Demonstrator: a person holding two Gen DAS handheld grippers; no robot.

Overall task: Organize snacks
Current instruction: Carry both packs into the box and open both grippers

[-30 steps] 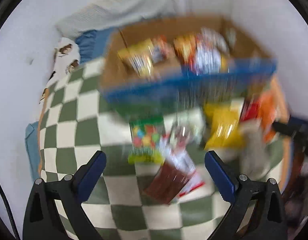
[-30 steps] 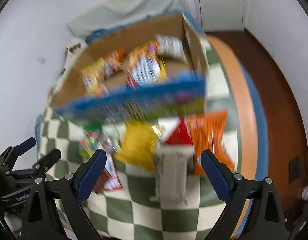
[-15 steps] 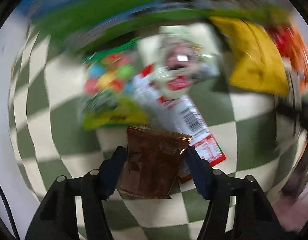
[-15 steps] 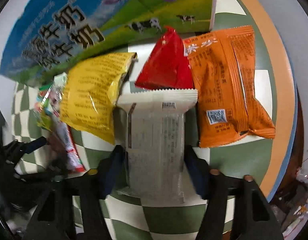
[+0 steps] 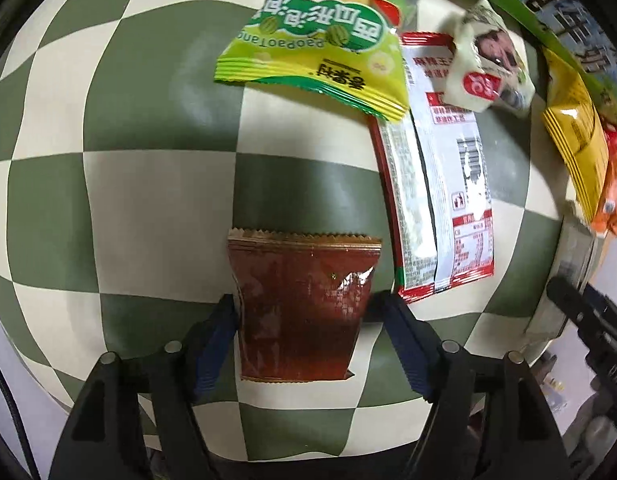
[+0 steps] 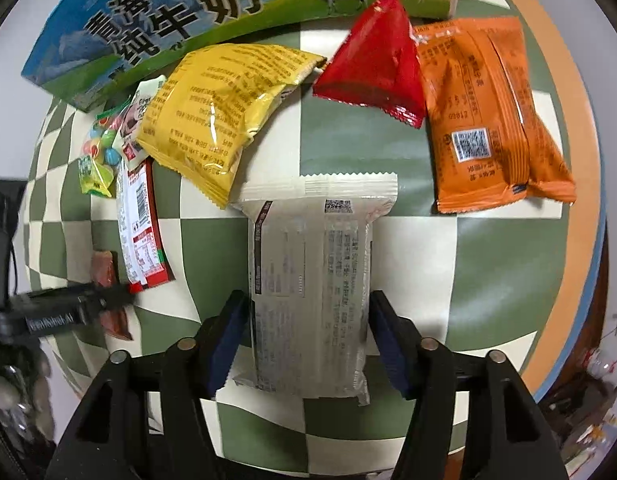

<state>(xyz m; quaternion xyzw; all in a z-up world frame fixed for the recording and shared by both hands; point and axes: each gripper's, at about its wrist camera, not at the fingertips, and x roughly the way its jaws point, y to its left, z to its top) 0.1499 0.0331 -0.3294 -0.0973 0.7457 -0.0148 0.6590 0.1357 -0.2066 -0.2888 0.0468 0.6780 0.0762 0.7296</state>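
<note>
Green-and-white checked cloth [image 6: 488, 264] covers a table with an orange and blue rim [image 6: 580, 128]. Snack packets lie along a printed milk carton [image 6: 180, 12]. Left gripper [image 5: 302, 312] pointing down, jaws opening, brown packet [image 5: 300, 300] between them. Right gripper [image 6: 308, 320] likewise opening, straddling a white packet [image 6: 308, 280].
</note>
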